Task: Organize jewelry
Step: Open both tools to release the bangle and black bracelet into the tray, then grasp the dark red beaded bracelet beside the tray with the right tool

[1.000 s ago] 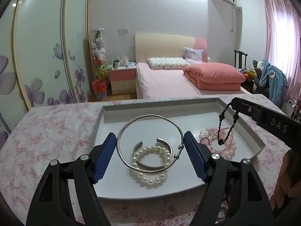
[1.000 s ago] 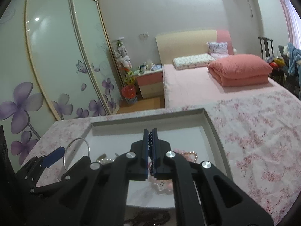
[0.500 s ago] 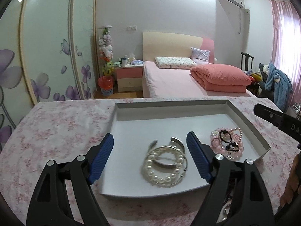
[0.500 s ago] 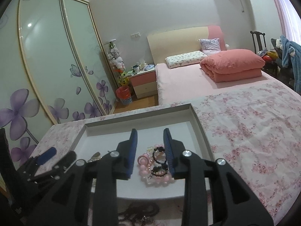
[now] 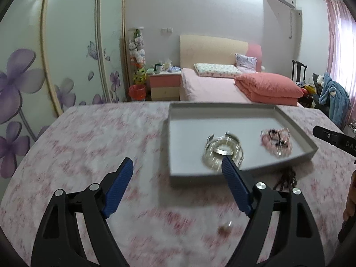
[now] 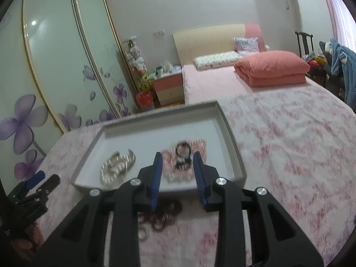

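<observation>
Floral cloth (image 5: 89, 138) carries grey tray (image 5: 296, 124), dark bead heap (image 6: 164, 213), small ring (image 6: 143, 233).

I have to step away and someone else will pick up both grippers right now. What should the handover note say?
Left gripper: jaws opening, nothing between them, off the tray's left front corner over the cloth.
Right gripper: open, empty, at the tray's near edge.
In the grey tray: silver bangles with a pearl bracelet in the middle; pink beads with the black bead string on top at the right.
Done: those pieces are in the tray.
Left: the dark beaded piece and a small ring on the flowered cloth in front of the tray, and a small item near the left gripper, too blurred to identify.
</observation>
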`<move>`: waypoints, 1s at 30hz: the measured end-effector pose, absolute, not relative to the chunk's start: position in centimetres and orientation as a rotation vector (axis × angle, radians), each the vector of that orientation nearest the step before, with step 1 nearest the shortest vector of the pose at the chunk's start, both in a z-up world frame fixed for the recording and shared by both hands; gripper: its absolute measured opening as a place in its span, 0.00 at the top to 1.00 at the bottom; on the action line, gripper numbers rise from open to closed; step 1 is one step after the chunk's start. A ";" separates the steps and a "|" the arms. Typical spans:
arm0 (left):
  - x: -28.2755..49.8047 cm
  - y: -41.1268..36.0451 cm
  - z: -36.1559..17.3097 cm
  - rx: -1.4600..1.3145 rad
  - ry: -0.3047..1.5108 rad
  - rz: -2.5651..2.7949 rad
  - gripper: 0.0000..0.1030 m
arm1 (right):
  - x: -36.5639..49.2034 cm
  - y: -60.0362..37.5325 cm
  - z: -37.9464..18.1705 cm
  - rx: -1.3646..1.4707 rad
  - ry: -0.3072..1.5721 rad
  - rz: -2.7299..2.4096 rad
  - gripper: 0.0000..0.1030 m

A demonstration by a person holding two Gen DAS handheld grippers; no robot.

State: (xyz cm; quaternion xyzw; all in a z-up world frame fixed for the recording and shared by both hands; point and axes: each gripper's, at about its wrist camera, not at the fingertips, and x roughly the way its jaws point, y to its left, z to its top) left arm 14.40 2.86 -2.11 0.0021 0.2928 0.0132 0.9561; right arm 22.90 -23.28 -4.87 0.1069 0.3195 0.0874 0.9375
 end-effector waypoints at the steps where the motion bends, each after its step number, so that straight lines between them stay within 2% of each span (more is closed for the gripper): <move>1: 14.2 3.2 -2.3 0.001 0.603 0.029 0.20 | 22.8 -23.2 -5.3 0.214 0.678 0.185 0.71; 11: 12.5 5.2 -3.6 -0.021 0.658 0.037 0.19 | 20.0 -20.0 -8.2 0.104 0.817 0.326 0.71; 19: 12.2 5.9 -4.0 -0.046 0.670 0.049 0.19 | 20.1 -19.3 -8.8 0.050 0.836 0.266 0.72; 20: 12.1 5.9 -4.0 -0.047 0.671 0.050 0.19 | 20.5 -19.5 -8.8 0.064 0.840 0.252 0.71; 22: 12.1 6.0 -4.0 -0.048 0.672 0.051 0.19 | 21.6 -19.6 -8.8 0.077 0.850 0.233 0.59; 27: 12.1 5.9 -4.1 -0.045 0.679 0.051 0.19 | 23.4 -18.4 -9.6 0.056 0.893 0.237 0.56; 29: 12.0 5.9 -4.2 -0.044 0.681 0.047 0.19 | 23.3 -17.9 -9.9 0.012 0.880 0.217 0.60; 30: 12.0 5.8 -4.1 -0.043 0.682 0.044 0.19 | 23.1 -17.9 -9.9 -0.002 0.871 0.213 0.74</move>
